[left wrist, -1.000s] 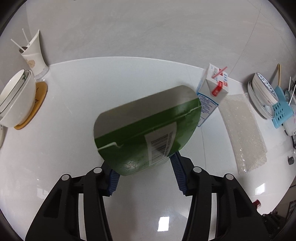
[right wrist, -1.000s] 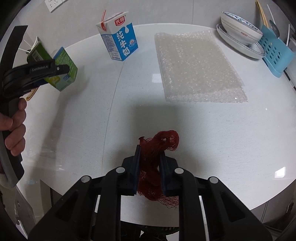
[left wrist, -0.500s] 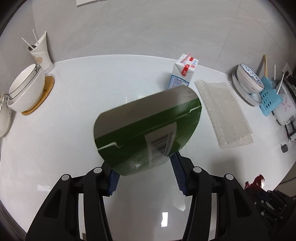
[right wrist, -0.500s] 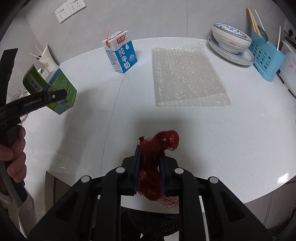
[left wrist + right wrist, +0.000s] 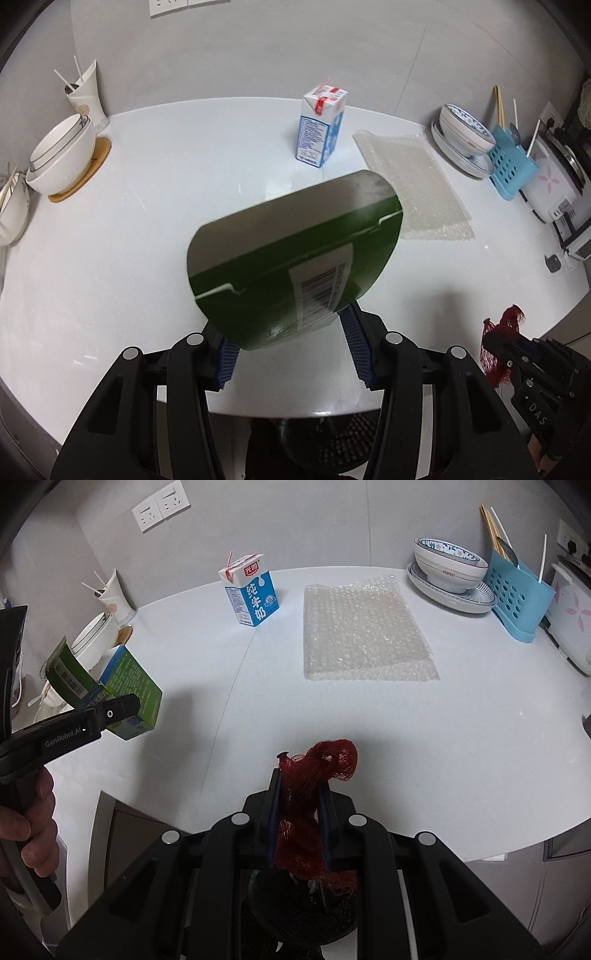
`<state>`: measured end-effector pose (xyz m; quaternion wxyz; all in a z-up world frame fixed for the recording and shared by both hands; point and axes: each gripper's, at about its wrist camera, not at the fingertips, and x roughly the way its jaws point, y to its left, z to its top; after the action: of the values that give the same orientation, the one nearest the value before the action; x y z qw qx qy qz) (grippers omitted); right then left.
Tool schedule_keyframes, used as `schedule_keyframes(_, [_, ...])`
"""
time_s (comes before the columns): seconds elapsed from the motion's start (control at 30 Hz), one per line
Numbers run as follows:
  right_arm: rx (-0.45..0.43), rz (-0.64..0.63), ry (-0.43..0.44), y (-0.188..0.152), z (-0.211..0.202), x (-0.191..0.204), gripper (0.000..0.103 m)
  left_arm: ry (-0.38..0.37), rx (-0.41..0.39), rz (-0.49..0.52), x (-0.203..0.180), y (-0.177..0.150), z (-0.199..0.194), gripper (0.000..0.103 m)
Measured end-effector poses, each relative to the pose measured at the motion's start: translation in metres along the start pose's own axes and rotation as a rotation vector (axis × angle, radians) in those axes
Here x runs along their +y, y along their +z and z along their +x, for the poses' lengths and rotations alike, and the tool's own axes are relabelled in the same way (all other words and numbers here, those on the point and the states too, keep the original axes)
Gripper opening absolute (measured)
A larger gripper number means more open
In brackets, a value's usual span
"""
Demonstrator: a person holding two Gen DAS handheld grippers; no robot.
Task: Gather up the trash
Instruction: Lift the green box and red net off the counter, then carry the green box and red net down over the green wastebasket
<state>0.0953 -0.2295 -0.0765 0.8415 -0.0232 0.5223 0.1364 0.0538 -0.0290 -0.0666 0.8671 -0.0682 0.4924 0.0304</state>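
The round glossy surface [image 5: 369, 716] is white. On it, the rectangular milk carton [image 5: 253, 592] is blue and white with a red-and-white top; right of the carton lies a clear dimpled bubble-wrap sheet [image 5: 364, 627]. The cardboard box [image 5: 295, 266] is dark green with a white barcode label. The bunched mesh net [image 5: 314, 786] is deep red.

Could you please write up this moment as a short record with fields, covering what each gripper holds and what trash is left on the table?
left gripper: shut on the green carton, held in the air above the table
right gripper: shut on the red mesh netting
trash on the table: milk carton standing upright; bubble wrap sheet lying flat beside it
below the grippers: dark mesh bin under the table edge
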Motion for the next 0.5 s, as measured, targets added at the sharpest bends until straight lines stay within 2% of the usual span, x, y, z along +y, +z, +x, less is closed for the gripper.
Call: schedule_keyframes(0.5, [-0.031,-0.02,0.01,-0.039,-0.032,-0.012,0.017,-0.031,0.016,0.043,-0.036,-0.063,-0.03,0.049])
